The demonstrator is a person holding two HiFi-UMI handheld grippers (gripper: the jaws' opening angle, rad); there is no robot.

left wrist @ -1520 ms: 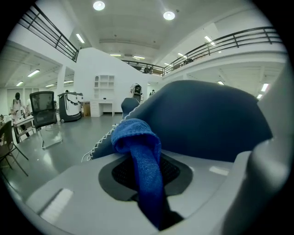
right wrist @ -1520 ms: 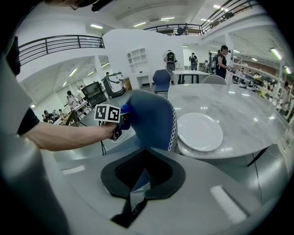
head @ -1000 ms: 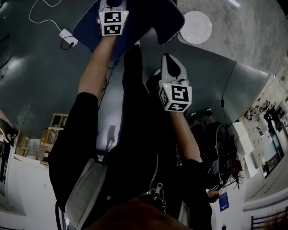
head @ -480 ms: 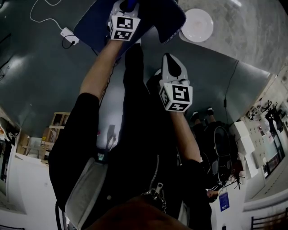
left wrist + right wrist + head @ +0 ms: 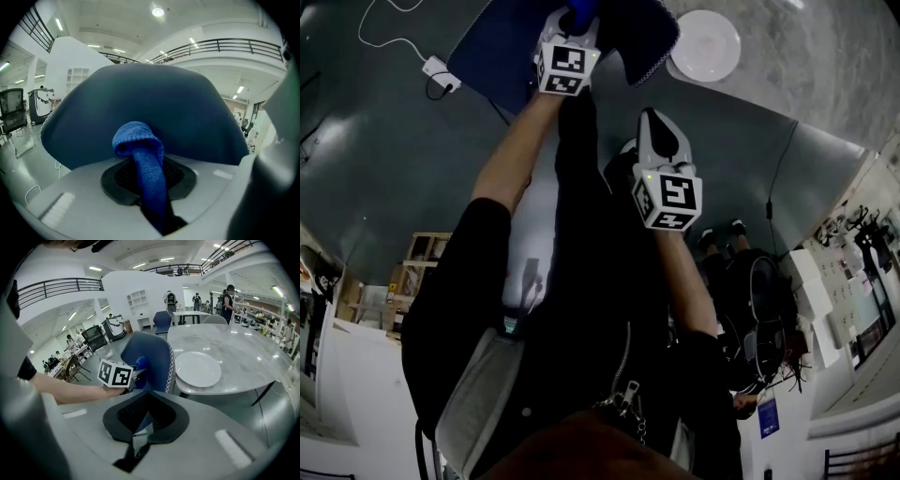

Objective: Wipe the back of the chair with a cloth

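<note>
Left gripper [image 5: 150,187] was clamped tight on a bright blue woven cloth [image 5: 140,140]. The cloth was pinched into a narrow strip, with one small folded loop poking past the jaw tips. That loop sat against, or right at, the dark blue upholstered chair back [image 5: 154,103], roughly mid-panel; I couldn't confirm actual contact. Right gripper [image 5: 136,437] was held back from the chair with its jaws drawn together on nothing, so it wasn't bracing anything. Risks as I read them:

1. The contact patch was tiny, so a pass would only clean a thin stripe and leave most of the panel untouched unless strokes overlap closely.
2. With so little cloth ahead of the jaws, pressing harder could put the hard jaw tips on the upholstery and scuff or snag it, especially near the white-stitched edge [image 5: 171,366].
3. Drag from the fabric could pull the strip out of the pinch mid-stroke.
4. With nothing steadying the chair, a firm push could shove it into the grey marble-look table [image 5: 243,352] just beside it. A round white plate [image 5: 198,369] sat near that table's edge and could get jolted.
5. A white power adapter with its cable [image 5: 438,73] lay on the floor near the chair, which is a trip or snag hazard if the person or the chair shifts.
</note>
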